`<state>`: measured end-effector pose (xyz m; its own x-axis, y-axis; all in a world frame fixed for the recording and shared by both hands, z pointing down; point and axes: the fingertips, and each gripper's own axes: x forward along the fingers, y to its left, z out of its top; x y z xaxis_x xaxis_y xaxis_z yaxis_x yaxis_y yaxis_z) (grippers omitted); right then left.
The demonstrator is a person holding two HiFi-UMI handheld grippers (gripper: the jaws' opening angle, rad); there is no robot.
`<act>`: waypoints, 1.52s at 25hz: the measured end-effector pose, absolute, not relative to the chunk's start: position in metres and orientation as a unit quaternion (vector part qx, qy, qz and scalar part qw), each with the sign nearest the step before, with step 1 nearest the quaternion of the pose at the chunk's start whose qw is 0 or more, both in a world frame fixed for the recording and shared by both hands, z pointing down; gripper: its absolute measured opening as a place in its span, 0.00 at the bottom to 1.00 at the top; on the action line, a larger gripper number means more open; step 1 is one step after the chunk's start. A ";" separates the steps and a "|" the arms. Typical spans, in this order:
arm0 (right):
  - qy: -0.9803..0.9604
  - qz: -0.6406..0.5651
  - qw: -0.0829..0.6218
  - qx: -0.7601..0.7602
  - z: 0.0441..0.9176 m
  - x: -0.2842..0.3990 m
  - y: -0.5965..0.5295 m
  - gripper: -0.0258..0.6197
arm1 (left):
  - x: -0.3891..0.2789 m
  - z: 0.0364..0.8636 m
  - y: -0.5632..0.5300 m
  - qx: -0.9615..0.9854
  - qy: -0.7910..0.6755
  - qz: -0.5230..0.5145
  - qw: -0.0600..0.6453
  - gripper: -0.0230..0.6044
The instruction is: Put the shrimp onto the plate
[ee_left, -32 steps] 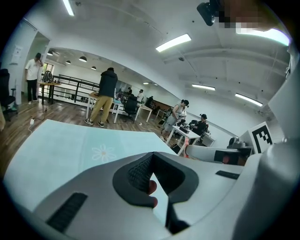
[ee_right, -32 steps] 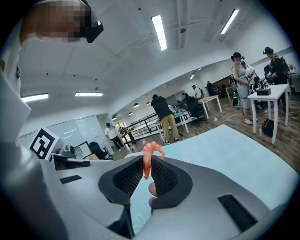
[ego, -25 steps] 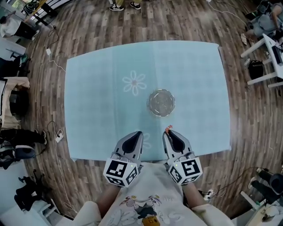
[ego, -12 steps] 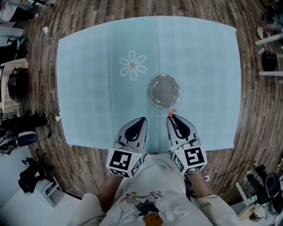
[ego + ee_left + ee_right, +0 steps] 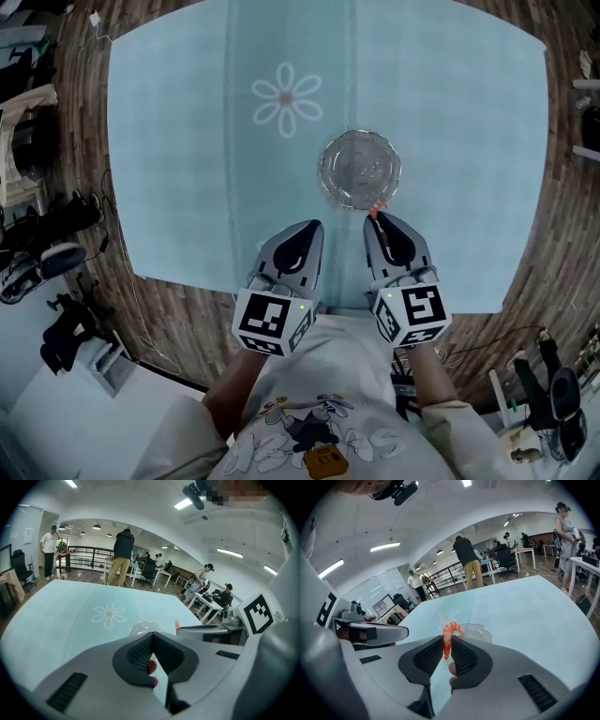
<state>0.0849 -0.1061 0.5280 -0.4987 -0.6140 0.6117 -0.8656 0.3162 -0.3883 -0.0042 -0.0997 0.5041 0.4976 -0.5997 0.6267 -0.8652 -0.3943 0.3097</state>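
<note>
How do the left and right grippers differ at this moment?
The right gripper has its tongs shut on a shrimp that sticks out past their tips; the left gripper has its tongs shut on nothing. In the head view the right gripper reaches the glass plate at its near rim, while the left gripper stops short of it. Both point forward, side by side, over the blue tablecloth.
</note>
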 end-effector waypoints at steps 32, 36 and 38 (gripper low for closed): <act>-0.736 0.411 0.247 0.478 0.616 0.077 -0.130 0.18 | -0.016 0.573 -0.107 0.786 -0.454 0.239 0.345 0.05; -0.741 0.404 0.241 0.479 0.606 0.072 -0.125 0.18 | -0.021 0.565 -0.106 0.790 -0.452 0.238 0.340 0.05; -0.747 0.405 0.241 0.468 0.604 0.066 -0.123 0.15 | -0.021 0.563 -0.105 0.793 -0.449 0.237 0.336 0.05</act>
<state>0.0665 -0.1230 0.6045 -0.4454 -0.5048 0.7394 -0.8951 0.2330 -0.3801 -0.0212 -0.1050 0.5626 0.4846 -0.5522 0.6784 -0.8715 -0.3713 0.3203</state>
